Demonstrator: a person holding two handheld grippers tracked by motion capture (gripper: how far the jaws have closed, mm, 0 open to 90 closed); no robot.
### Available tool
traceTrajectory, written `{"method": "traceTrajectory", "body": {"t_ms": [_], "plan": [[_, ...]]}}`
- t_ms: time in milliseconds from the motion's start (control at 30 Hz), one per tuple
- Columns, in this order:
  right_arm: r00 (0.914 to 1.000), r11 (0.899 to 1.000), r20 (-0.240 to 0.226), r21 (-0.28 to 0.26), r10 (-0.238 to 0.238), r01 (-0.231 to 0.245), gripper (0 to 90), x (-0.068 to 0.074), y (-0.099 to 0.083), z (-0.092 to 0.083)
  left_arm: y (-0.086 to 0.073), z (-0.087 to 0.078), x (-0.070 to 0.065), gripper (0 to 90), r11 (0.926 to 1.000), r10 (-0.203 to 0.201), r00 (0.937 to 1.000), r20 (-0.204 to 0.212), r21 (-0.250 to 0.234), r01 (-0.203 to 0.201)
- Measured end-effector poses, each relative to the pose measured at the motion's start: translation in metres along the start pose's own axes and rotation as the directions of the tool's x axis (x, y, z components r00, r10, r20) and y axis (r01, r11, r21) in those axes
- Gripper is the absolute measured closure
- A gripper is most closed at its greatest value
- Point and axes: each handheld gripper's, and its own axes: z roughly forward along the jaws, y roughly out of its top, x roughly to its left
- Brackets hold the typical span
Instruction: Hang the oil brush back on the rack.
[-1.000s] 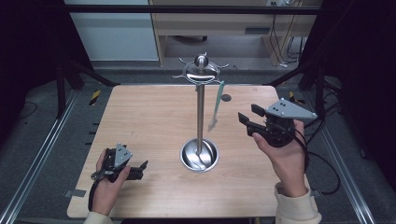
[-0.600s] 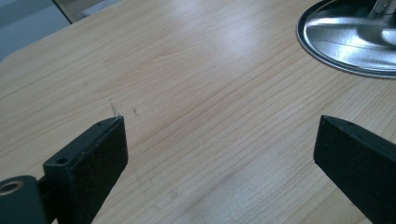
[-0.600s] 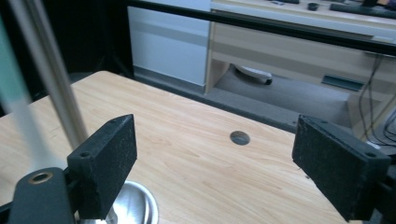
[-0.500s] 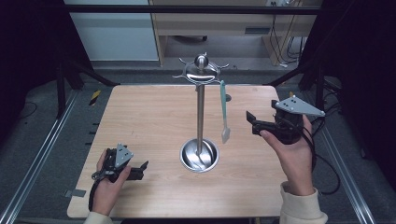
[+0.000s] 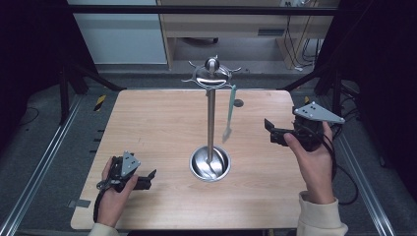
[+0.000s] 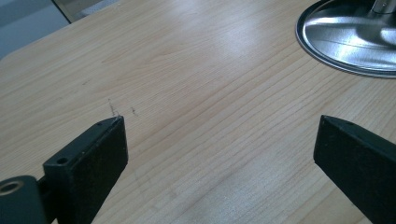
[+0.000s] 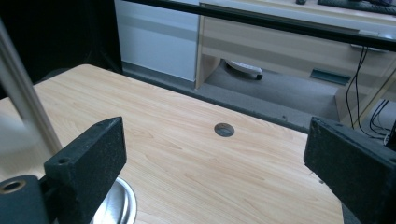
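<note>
Hanging utensil [image 5: 229, 114] blurs beside stand pole [image 7: 28, 100]

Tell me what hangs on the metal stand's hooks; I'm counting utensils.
One pale green utensil hangs from a hook of the metal stand; the other visible hooks look bare. Hooks behind the top knob are covered.

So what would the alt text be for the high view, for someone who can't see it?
A pale green utensil hangs from a hook of a metal stand at the middle of a wooden table. The open right gripper is beside it, apart; the left gripper rests near the front edge.
</note>
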Motion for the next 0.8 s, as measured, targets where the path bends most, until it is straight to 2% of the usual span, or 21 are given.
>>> {"method": "traceTrajectory", "body": {"t_ms": [167,300,467,800], "plan": [[0.9998,1.0,0.012,0.018,0.016,-0.016,6.4,-0.007,-0.006,0.005,0.0,-0.001,0.001,2.6,1.0,-0.001,1.0,-0.002,-0.001,0.001],[0.9991,0.999,0.038,0.034,0.019,-0.021,7.2,-0.013,-0.013,0.009,0.0,-0.001,0.001,2.6,1.0,0.0,1.0,-0.006,-0.005,0.0],[0.9967,0.998,0.067,0.044,0.046,-0.049,7.8,-0.023,-0.024,0.016,0.0,-0.002,0.001,2.6,0.9999,-0.003,0.9999,-0.01,-0.015,0.003],[0.9947,0.993,0.086,0.097,0.057,-0.065,8.1,-0.036,-0.048,0.033,0.0,-0.001,0.002,2.5,0.9998,-0.011,0.9999,-0.009,-0.017,0.01]]}}
